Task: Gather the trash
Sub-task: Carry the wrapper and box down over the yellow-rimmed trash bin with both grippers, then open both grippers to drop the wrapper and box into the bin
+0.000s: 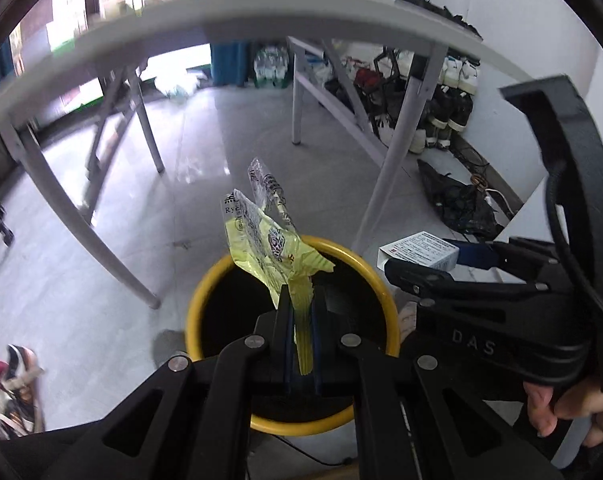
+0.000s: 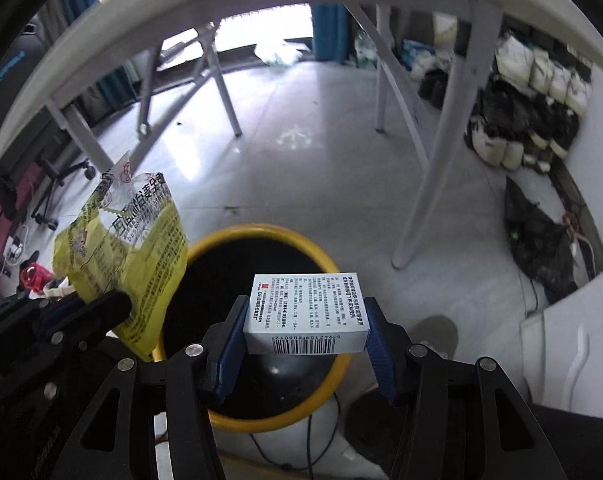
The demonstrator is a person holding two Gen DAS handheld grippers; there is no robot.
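Observation:
A yellow-rimmed bin with a black inside stands on the floor below both grippers; it also shows in the right wrist view. My left gripper is shut on a crumpled yellow wrapper and holds it over the bin's mouth. The wrapper shows at the left of the right wrist view, over the bin's left rim. My right gripper is shut on a small white box with a barcode, above the bin. The box and right gripper appear at the right of the left wrist view.
A white folding table spans overhead, its grey legs standing on the grey tiled floor beside the bin. Shoes on a rack and a black bag lie by the right wall. A shoe lies at left.

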